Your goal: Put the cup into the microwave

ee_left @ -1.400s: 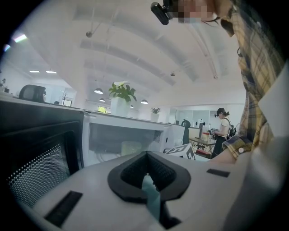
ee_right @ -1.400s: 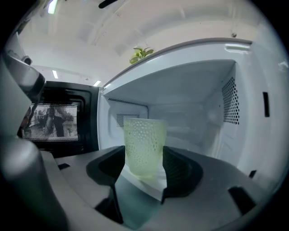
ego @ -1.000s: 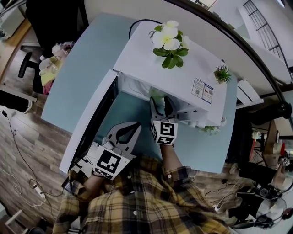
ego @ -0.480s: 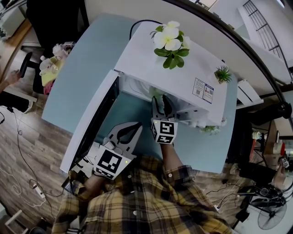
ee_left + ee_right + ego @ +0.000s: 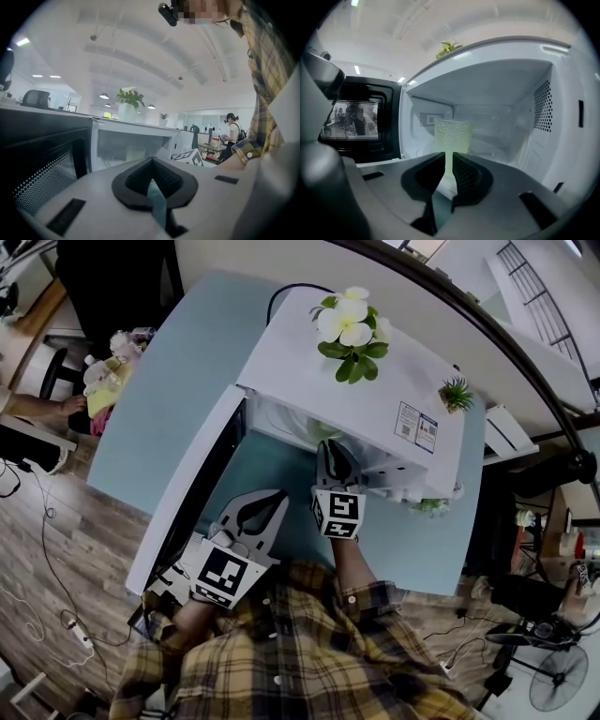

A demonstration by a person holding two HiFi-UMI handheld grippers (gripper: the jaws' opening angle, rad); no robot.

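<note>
Dimpled green cup (image 5: 452, 136) in microwave (image 5: 562, 93); right fingers (image 5: 423, 176) just narrowed, empty; left fingers (image 5: 136, 180) together.

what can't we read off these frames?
1. Cup base: right gripper view, behind the right gripper; its jaws have just been closing, nothing between them.
2. Cup, head view: mostly under the microwave roof.
3. Sticker print: head view, too small.

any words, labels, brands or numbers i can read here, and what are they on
Nothing is readable.
Stickers on the microwave top: print too small.
Label on the microwave's back wall: blurred.
Left cube, right cube: square marker patterns, no words.
</note>
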